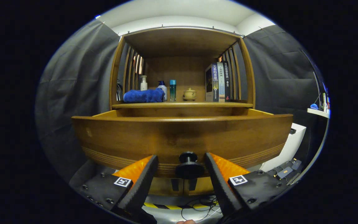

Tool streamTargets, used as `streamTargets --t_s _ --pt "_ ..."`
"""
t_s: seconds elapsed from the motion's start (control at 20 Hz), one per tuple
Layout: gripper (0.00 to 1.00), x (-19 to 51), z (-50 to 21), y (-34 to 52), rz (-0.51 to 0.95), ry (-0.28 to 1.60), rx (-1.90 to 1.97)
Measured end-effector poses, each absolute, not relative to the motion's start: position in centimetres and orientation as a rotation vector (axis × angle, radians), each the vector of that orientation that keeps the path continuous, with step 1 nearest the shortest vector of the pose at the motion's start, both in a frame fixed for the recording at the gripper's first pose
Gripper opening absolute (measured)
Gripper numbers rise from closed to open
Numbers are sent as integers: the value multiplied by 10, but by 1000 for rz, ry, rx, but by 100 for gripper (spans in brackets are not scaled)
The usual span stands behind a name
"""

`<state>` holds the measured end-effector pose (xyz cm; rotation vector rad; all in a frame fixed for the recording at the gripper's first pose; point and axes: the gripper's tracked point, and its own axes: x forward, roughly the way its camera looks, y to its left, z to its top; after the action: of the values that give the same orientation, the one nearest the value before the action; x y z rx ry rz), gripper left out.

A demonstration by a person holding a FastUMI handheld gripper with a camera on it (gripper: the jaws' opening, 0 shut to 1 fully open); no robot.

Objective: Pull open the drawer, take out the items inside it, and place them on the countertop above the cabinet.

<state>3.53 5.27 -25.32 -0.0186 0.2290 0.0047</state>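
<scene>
The wooden drawer (182, 137) is pulled out toward me, its broad front panel close ahead and its top rim visible; what lies inside is hidden behind the panel. A black round knob (189, 165) sticks out low on the panel. My gripper (181, 160) is open, with the knob in the gap between the fingertips and neither finger touching it. Above the drawer runs the cabinet's countertop (182, 105), under a wooden shelf hood.
On the countertop lie a blue folded towel (143, 95), a white pump bottle (143, 83), a teal bottle (172, 90), a small lidded jar (190, 94) and several upright books (218, 81). Cables (197, 207) and yellow-black tape (172, 206) mark the floor below. A white box (292, 140) stands right.
</scene>
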Motion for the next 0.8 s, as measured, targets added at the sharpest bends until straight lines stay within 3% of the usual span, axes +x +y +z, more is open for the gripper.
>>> streamTargets --t_s 0.25,0.5,0.65,0.8 --pt "98 52 -161 49 11 141 -5" --pt "99 125 -96 56 53 218 -35" --pt "99 165 -121 68 117 436 -18" --pt "99 190 -163 60 92 640 -31"
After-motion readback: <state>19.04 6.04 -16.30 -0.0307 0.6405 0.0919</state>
